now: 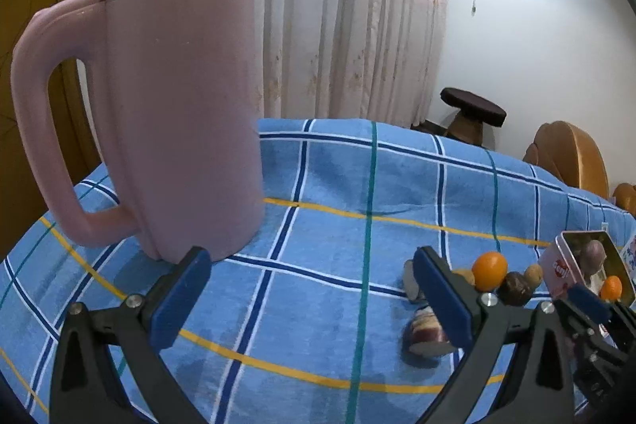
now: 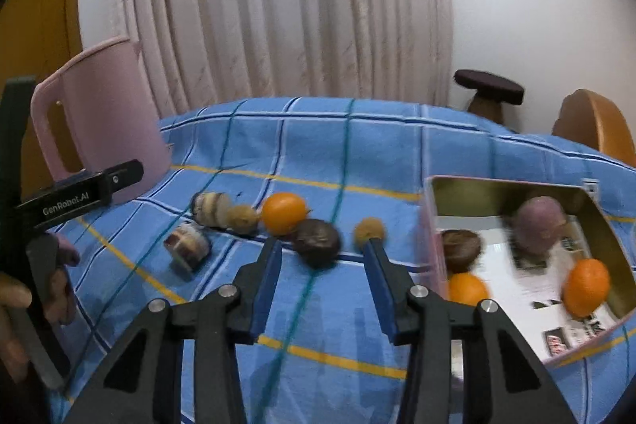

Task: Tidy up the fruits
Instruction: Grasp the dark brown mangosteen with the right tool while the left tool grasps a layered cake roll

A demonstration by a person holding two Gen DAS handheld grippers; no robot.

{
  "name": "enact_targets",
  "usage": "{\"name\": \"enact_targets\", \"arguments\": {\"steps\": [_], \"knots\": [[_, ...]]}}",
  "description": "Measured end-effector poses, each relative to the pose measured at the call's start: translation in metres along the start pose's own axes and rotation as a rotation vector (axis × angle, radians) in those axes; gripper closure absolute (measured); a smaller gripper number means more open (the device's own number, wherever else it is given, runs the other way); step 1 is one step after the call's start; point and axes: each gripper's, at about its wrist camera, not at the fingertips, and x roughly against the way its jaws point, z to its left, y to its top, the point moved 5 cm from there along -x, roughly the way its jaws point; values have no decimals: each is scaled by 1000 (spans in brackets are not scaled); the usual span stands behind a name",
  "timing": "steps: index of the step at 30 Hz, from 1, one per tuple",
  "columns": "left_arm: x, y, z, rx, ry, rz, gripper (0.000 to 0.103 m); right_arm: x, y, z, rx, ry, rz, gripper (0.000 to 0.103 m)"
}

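Observation:
Several loose fruits lie in a row on the blue checked cloth: an orange (image 2: pixel 283 212), a dark brown round fruit (image 2: pixel 318 242), a small tan fruit (image 2: pixel 369 231), another tan one (image 2: pixel 242 219) and two purple-white cut pieces (image 2: pixel 187 245). A pink tin box (image 2: pixel 429 225) at the right holds two oranges (image 2: pixel 586 287), a purple fruit (image 2: pixel 540 219) and a brown fruit (image 2: pixel 461 245). My right gripper (image 2: pixel 324 259) is open, just short of the dark brown fruit. My left gripper (image 1: pixel 310 265) is open and empty, left of the fruits (image 1: pixel 491 271).
A tall pink jug (image 1: pixel 175 114) stands on the cloth (image 1: pixel 338 177) close ahead of the left gripper, also at the left of the right wrist view (image 2: pixel 103 114). A curtain, a dark stool (image 2: pixel 489 92) and a wooden chair (image 2: pixel 592 124) are behind the table.

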Motion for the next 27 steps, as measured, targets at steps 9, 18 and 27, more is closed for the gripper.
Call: {"name": "enact_targets", "arguments": {"steps": [9,18,27], "knots": [[-4,3,3,-17,1,32,0,-48,7,20,76,-26,133,57],[-6,1,-4,-53,-19,45,0,-79,10,12,143,-112,238,57],[-9,-7,-23,-139,-71,75,0,-59,8,7,67,-12,174,73]]}}
